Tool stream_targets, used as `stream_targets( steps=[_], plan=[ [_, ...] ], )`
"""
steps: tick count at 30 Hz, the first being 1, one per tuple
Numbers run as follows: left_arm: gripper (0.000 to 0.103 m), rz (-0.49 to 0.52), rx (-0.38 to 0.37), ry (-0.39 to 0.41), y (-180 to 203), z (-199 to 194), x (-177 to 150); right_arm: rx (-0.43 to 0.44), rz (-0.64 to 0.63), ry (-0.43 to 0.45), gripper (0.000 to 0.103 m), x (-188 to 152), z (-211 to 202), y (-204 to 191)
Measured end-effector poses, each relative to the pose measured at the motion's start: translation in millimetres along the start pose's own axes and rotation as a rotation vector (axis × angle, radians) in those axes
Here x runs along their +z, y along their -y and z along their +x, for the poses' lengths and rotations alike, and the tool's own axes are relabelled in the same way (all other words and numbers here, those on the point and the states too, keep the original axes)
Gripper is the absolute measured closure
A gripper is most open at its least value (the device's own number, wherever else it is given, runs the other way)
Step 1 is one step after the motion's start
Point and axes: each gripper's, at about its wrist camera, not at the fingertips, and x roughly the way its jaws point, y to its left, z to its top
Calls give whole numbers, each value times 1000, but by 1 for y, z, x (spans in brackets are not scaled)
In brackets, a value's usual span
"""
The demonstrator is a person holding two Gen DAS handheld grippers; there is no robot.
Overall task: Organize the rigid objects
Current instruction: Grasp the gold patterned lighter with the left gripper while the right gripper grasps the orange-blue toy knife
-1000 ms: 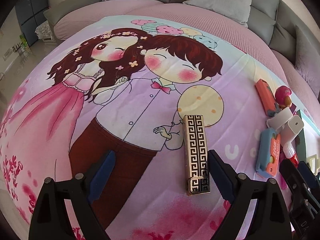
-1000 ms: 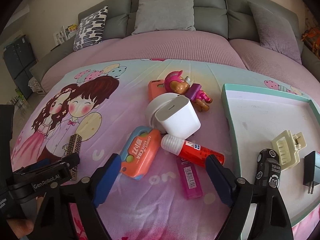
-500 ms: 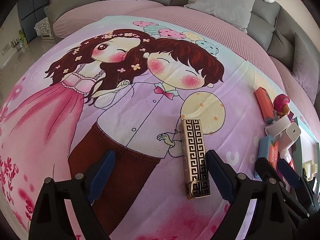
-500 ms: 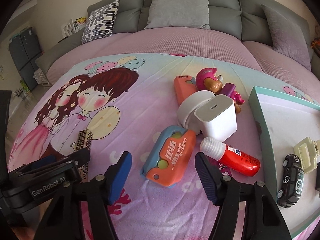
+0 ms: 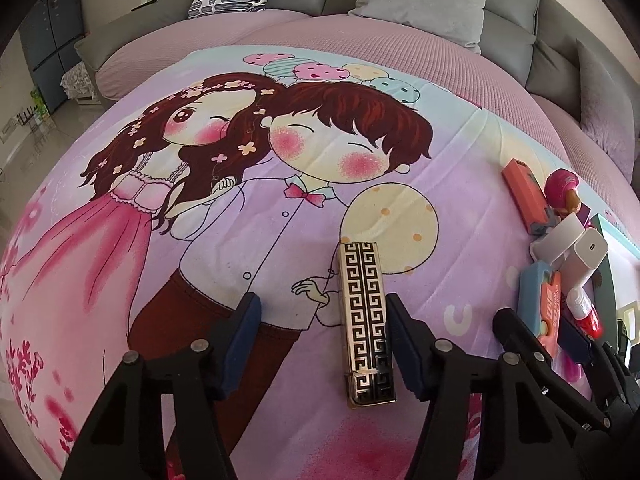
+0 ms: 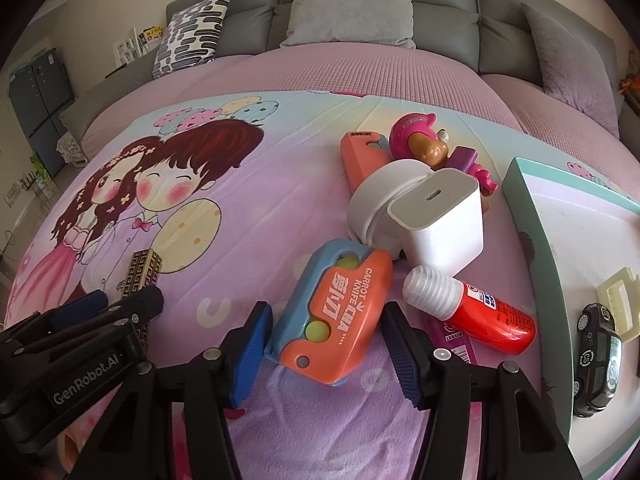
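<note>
- The right gripper [image 6: 326, 344] has just been closing; its jaws straddle the orange and blue carrot knife toy [image 6: 330, 312]. The left pad looks to touch the blue edge, the right pad stands just clear, so it is not yet clamped. The toy lies skewed between the pads: squeezing on could twist it or squirt it out.
- The red glue bottle [image 6: 476, 312] lies just beside the right finger and could be nudged into rolling on the printed bedspread [image 6: 248, 208].
- The white charger [image 6: 440, 220] sits just beyond the toy; lifting carelessly may knock the pile.
- The left gripper [image 5: 324, 340] has likewise been closing, jaws apart, with the gold patterned box [image 5: 366, 320] hard against its right pad, far from the other. Closing off-centre would shove the box sideways.
- The teal tray [image 6: 532, 248] waits at right.
</note>
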Motion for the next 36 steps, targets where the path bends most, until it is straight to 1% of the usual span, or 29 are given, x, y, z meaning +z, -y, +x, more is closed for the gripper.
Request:
stream_targets(
  steps=[2,5,6,7,9,13,16,22,25,26,29,33,36],
  plan=[
    [43,5,-3,1,1,-1,0,-8,-14,1,45,0,-1,0],
    [53,17,-16,3,4,-3,-1,-4,-20,2,49,1,-2,0],
    [61,18,-28,4,5,-3,-1,-2,-19,2,49,1,-2,0],
    [72,16,-43,5,6,-4,-1,1,-18,2,51,1,-3,1],
    [82,13,-78,3,8,-5,0,4,-12,1,52,0,-4,2],
    [82,26,-87,1,12,-6,0,17,-1,8,55,0,-10,5],
    [82,13,-124,5,12,-11,1,32,9,31,56,3,-18,8],
    [82,33,-149,60,21,-34,6,39,6,81,60,8,-38,12],
    [82,42,-156,93,24,-47,9,43,22,121,69,12,-52,17],
    [82,45,-156,104,25,-51,9,44,26,130,81,13,-56,19],
    [82,58,-153,117,29,-57,10,44,37,133,80,14,-59,27],
    [82,75,-148,106,34,-55,9,50,64,96,80,12,-53,37],
    [82,80,-138,95,36,-52,9,63,78,87,80,12,-51,42]
  ],
)
